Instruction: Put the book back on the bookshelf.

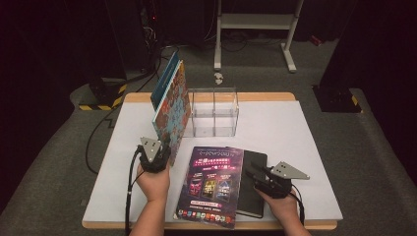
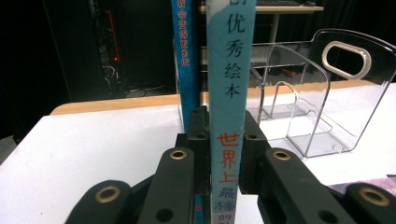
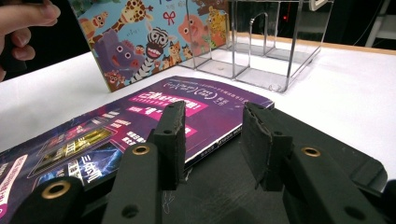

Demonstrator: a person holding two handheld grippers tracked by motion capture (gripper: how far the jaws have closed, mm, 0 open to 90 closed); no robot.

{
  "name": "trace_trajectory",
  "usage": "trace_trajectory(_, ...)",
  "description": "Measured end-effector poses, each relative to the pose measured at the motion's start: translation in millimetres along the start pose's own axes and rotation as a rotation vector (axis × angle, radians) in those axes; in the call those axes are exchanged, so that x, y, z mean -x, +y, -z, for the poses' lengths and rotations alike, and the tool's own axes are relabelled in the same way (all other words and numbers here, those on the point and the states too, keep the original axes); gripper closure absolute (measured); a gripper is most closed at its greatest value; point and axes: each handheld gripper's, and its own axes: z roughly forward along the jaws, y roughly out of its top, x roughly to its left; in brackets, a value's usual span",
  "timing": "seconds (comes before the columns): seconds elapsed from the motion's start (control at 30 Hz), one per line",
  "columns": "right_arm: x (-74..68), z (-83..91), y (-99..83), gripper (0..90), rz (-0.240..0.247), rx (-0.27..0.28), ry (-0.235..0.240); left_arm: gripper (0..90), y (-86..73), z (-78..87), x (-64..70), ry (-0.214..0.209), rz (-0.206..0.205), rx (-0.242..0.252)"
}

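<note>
Picture book (image 1: 172, 105) stands upright on the white table (image 1: 295, 147), at twelve o'clock from the left gripper (image 1: 156, 156), whose jaws pinch its pale-blue spine. Right gripper (image 1: 263, 178) hovers spread over the black notebook (image 1: 253, 184), at three o'clock from the purple magazine (image 1: 211, 184).

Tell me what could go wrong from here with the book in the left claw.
The left claw pinches only the low spine of the upright picture book, so it could tip sideways. It stands close to the clear rack and could knock it. The right claw hangs open over the black notebook, steadying nothing.
</note>
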Motion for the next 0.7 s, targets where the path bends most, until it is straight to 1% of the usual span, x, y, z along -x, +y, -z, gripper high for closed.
trace_trajectory(0.13,0.2,-0.6,-0.3,59.5,0.007,-0.004,-0.003,78.5,1.1,-0.1,-2.3,-0.013,-0.011,-0.014)
trace_trajectory(0.17,0.3,-0.6,-0.4,59.5,0.008,-0.005,-0.005,78.3,1.6,-0.5,-2.7,-0.018,-0.004,-0.018)
trace_trajectory(0.23,0.6,-0.6,-0.5,59.4,0.006,-0.007,-0.007,77.5,1.7,-0.6,-3.9,-0.021,-0.010,-0.030)
trace_trajectory(0.3,0.7,-0.4,-0.5,59.4,0.005,-0.007,-0.008,74.4,-0.2,-1.3,-5.5,-0.021,-0.019,-0.050)
trace_trajectory(0.37,0.5,-0.3,-0.7,59.3,0.006,-0.007,-0.008,72.6,-2.0,-1.2,-7.1,-0.030,-0.009,-0.067)
trace_trajectory(0.47,0.4,-0.4,-0.9,59.2,0.007,-0.009,-0.009,70.2,-4.0,0.7,-9.3,-0.041,-0.014,-0.074)
trace_trajectory(0.57,0.7,-0.6,-1.2,59.1,0.009,-0.010,-0.010,68.2,-4.7,1.6,-10.7,-0.051,-0.011,-0.087)
trace_trajectory(0.63,0.7,-0.7,-1.3,59.0,0.009,-0.011,-0.011,66.1,-4.4,2.5,-12.1,-0.063,-0.004,-0.098)
trace_trajectory(0.7,0.6,-0.7,-1.4,58.7,0.009,-0.011,-0.012,63.2,-4.1,4.1,-13.3,-0.076,-0.006,-0.102)
